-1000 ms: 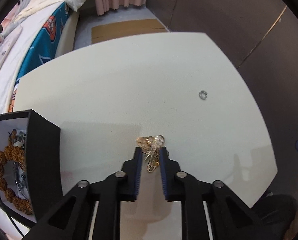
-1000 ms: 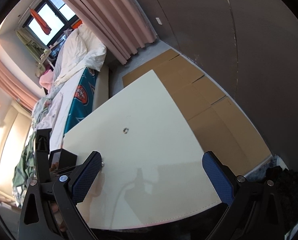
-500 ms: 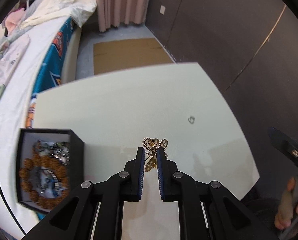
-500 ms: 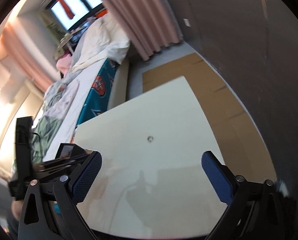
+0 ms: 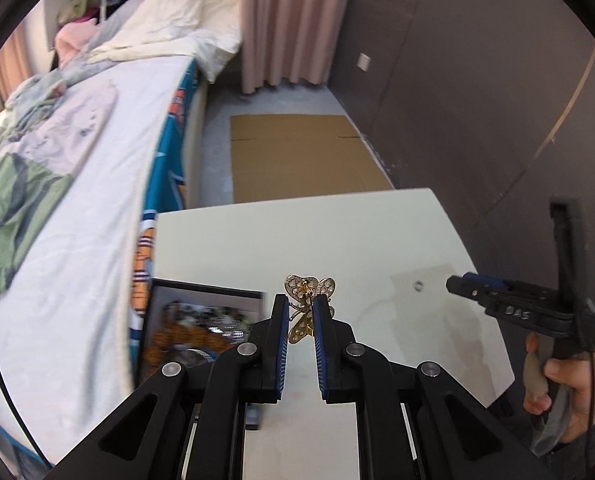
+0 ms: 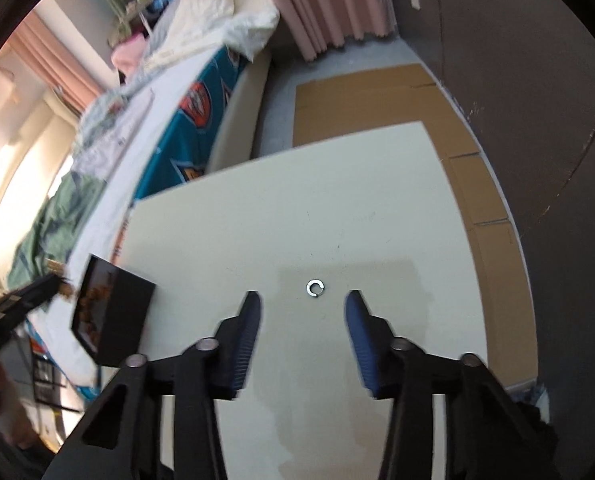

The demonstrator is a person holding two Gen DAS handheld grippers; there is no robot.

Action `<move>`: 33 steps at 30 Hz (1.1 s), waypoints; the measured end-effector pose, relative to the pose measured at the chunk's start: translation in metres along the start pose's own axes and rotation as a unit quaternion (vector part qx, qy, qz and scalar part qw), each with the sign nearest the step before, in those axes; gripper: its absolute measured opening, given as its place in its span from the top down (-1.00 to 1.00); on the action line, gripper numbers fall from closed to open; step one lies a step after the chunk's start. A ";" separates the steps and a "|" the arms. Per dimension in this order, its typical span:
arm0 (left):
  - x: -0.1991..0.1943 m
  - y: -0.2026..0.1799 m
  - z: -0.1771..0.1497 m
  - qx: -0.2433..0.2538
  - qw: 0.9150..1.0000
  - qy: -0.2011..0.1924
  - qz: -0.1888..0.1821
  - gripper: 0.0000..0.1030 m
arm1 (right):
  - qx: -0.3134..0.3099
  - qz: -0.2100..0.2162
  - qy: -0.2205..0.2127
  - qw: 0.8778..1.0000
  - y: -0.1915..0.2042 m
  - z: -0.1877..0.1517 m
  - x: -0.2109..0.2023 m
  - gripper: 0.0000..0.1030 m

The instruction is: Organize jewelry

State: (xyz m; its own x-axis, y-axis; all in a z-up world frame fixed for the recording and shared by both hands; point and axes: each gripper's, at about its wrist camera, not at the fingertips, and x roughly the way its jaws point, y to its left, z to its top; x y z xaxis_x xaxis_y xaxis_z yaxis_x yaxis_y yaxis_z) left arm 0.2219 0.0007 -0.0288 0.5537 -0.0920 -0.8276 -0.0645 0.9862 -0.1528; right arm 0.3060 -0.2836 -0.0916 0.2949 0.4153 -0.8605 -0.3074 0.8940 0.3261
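My left gripper [image 5: 300, 305] is shut on a gold butterfly brooch [image 5: 308, 288], held in the air above the white table [image 5: 337, 236]. A black jewelry box [image 5: 193, 320] with beads inside sits left of it, also the jewelry box [image 6: 111, 316] at the table's left edge in the right wrist view. A small silver ring [image 6: 315, 288] lies on the table just beyond my right gripper [image 6: 301, 300], whose jaws are closing with nothing between the pads. The ring [image 5: 418, 285] and the right gripper [image 5: 463, 282] also show in the left wrist view.
A bed [image 5: 77, 140] with rumpled bedding runs along the table's left side. Flattened cardboard [image 6: 369, 100] lies on the floor beyond the table. A dark wall [image 5: 477, 100] stands to the right. A hand [image 5: 565, 396] holds the right gripper's handle.
The left gripper has risen with the brooch and shifted toward the box. The right gripper has swung over the ring and its jaws have narrowed.
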 end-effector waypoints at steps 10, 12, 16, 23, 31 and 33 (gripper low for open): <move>-0.006 0.037 -0.004 -0.020 0.999 0.002 0.025 0.76 | -0.074 -0.071 0.045 0.994 0.020 0.010 0.041 0.32; -0.006 0.044 -0.006 -0.024 0.999 0.004 0.029 0.76 | -0.088 -0.091 0.049 0.991 0.023 0.010 0.047 0.32; -0.005 0.055 -0.010 -0.031 0.999 0.008 0.035 0.76 | -0.096 -0.099 0.057 0.989 0.023 0.010 0.055 0.60; 0.002 0.062 -0.013 -0.038 0.998 0.018 0.038 0.76 | -0.137 -0.122 0.057 0.981 0.030 0.003 0.059 0.71; 0.016 0.064 -0.009 -0.058 0.998 0.025 0.022 0.74 | -0.116 -0.068 0.010 0.991 0.042 0.005 0.017 0.72; 0.019 0.063 -0.007 -0.060 0.998 0.022 0.026 0.73 | -0.115 -0.050 -0.001 0.992 0.051 0.005 0.008 0.72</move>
State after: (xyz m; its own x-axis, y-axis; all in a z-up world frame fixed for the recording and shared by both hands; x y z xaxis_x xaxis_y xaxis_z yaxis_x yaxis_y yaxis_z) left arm 0.2223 0.0603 -0.0580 0.5100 -0.0504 -0.8587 -0.1922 0.9664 -0.1709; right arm 0.2971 -0.2342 -0.0805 0.3362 0.3266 -0.8833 -0.4748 0.8688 0.1405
